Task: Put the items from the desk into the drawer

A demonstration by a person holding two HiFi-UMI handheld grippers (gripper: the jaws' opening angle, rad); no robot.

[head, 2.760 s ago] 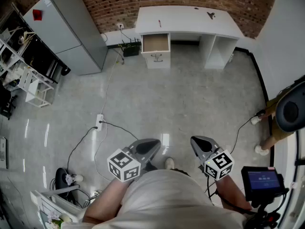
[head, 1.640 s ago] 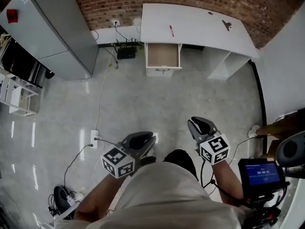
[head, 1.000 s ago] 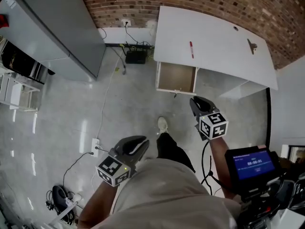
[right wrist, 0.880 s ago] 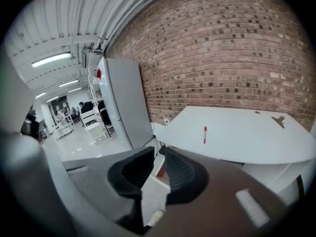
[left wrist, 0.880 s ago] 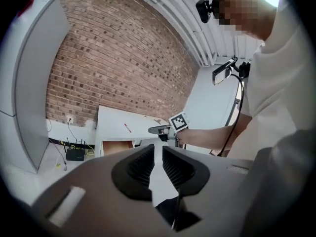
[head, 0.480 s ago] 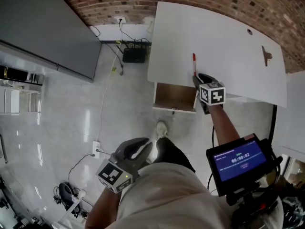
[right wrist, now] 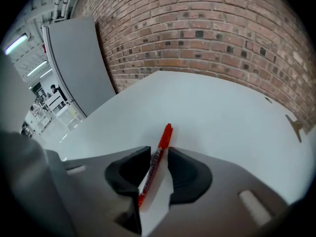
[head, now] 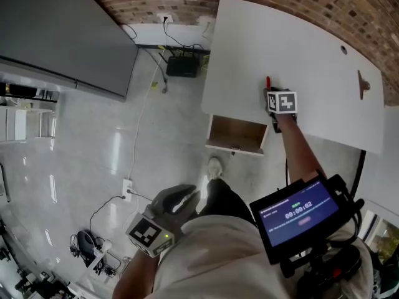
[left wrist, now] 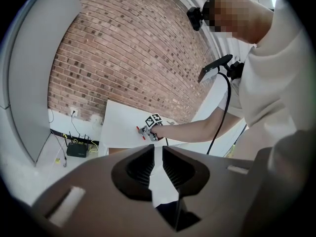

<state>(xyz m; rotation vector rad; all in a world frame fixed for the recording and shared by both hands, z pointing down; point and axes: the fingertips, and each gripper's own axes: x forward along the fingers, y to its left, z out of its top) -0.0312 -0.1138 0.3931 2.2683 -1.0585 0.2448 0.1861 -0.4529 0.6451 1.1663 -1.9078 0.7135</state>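
A red pen [right wrist: 157, 157] lies on the white desk [head: 312, 48]; its red tip [head: 269, 81] pokes out ahead of my right gripper [head: 274, 93]. In the right gripper view that gripper [right wrist: 159, 151] straddles the pen, jaws narrowly open, the pen against the left pad with a sliver of desk showing on the other side. The drawer [head: 237, 136] stands pulled out under the desk's front edge, its inside looking bare. My left gripper [head: 181, 198] hangs low by my hip, shut with nothing in it [left wrist: 158, 154].
A small brown item [head: 363, 86] and a dark dot [head: 343, 50] sit further right on the desk. A grey cabinet [head: 62, 36] stands at left. A black box with cables [head: 182, 66] lies by the brick wall, and a power strip [head: 128, 189] on the floor.
I have walked up to the desk. My right gripper has reached out over the open drawer to the red pen and now straddles it. The left gripper stayed low at my side.
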